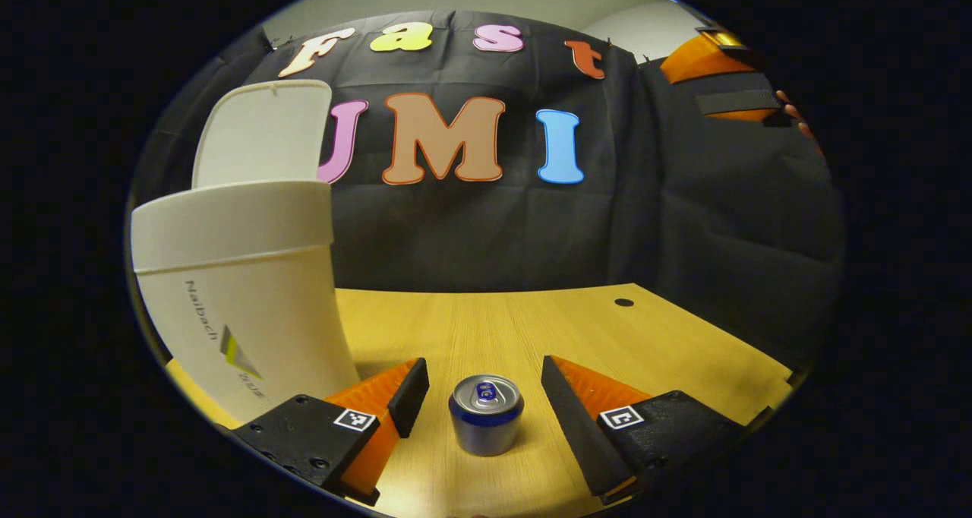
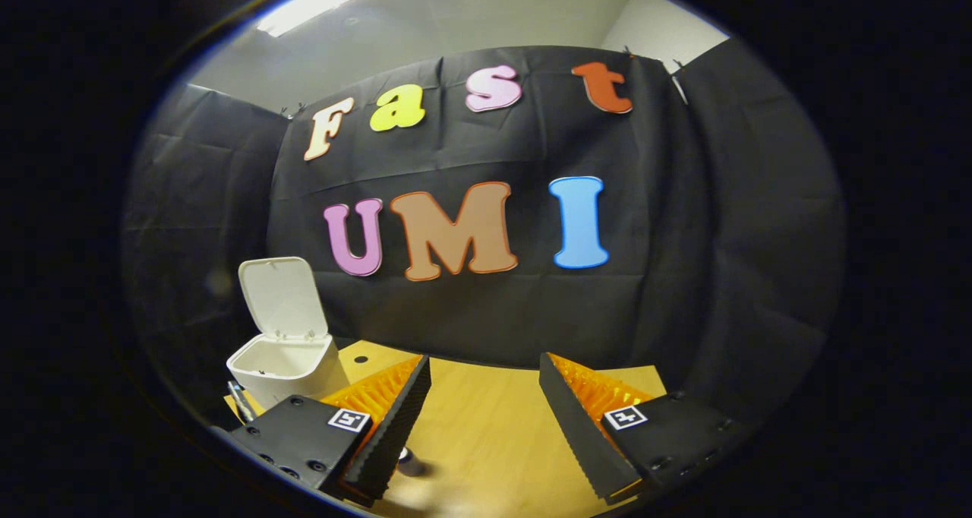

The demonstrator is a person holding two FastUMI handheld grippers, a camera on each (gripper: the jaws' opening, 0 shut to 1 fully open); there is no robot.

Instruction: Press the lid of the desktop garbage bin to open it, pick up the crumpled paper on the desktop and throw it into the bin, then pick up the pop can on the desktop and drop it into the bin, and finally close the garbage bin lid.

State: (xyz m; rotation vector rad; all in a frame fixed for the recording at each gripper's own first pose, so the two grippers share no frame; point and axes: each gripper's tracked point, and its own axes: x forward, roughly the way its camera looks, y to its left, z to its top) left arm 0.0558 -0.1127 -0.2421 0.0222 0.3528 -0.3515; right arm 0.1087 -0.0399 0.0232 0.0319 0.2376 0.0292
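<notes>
The white desktop bin (image 1: 250, 305) stands close at the left of the left gripper view, its lid (image 1: 262, 131) flipped up. A silver and blue pop can (image 1: 486, 415) stands upright on the wooden table (image 1: 531, 320). My left gripper (image 1: 483, 374) is open, one finger on each side of the can, neither touching it. In the right gripper view the bin (image 2: 285, 370) sits farther off at the left with its lid (image 2: 282, 298) raised. My right gripper (image 2: 484, 366) is open and holds nothing. A small silvery object (image 2: 410, 461), maybe the can, peeks from behind its left finger.
The other gripper (image 1: 714, 66), held by a hand (image 1: 793, 115), hangs high at the upper right of the left gripper view. The table (image 2: 493, 427) has a small dark hole (image 1: 623, 302) near its back edge. Black cloth closes off the back and sides.
</notes>
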